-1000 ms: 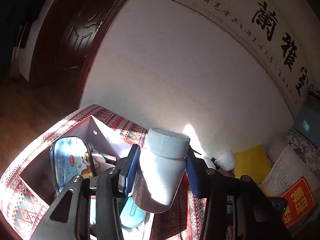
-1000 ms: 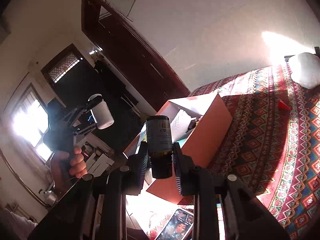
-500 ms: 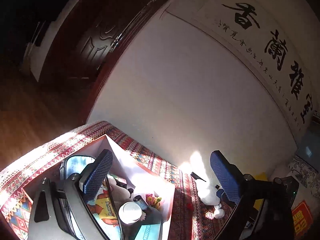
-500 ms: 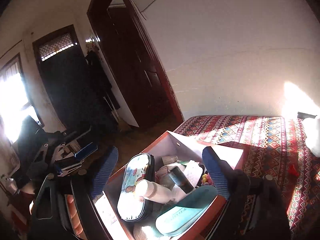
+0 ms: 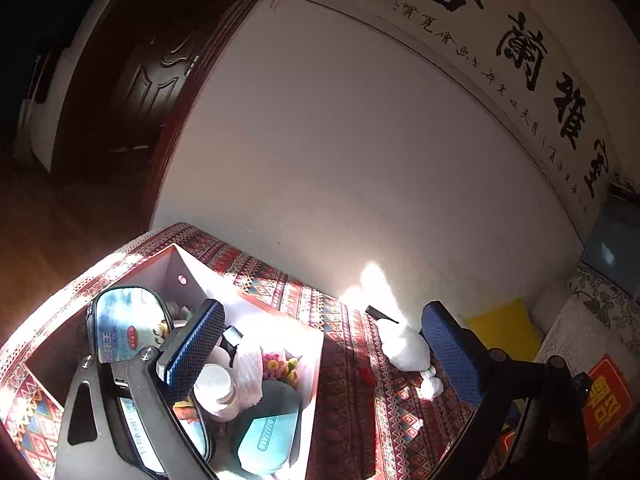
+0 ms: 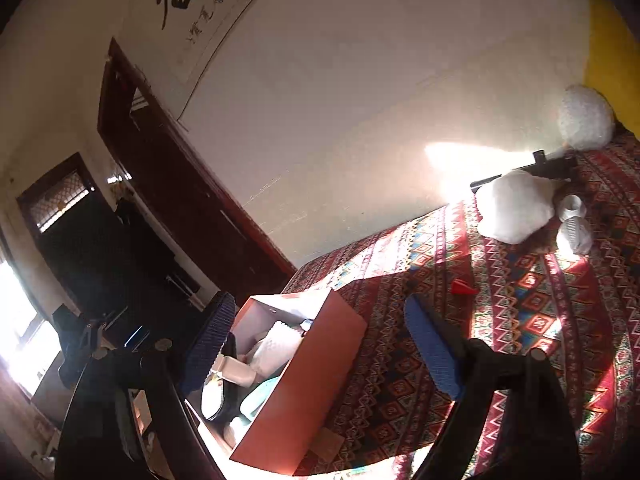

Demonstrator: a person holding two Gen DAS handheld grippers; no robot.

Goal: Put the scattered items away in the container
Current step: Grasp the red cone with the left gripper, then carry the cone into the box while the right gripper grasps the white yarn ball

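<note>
1. Box [image 5: 312,344] sits on the patterned cloth [image 5: 352,420], filled: white bottle [image 5: 216,384], blue pouch [image 5: 120,328], teal case [image 5: 268,436] inside.
2. My left tongs [image 5: 316,352] gape wide above the box, gripping nothing.
3. My right tongs [image 6: 320,344] likewise wide, empty, straddling the box's near wall [image 6: 316,376].
4. White plush [image 6: 516,208] lies well apart on the cloth.

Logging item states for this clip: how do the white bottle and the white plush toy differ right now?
The white bottle lies inside the box; the white plush toy sits out on the patterned cloth. The bottle is smooth and capped, the toy fluffy and larger. Neither is gripped; both are white.
</note>
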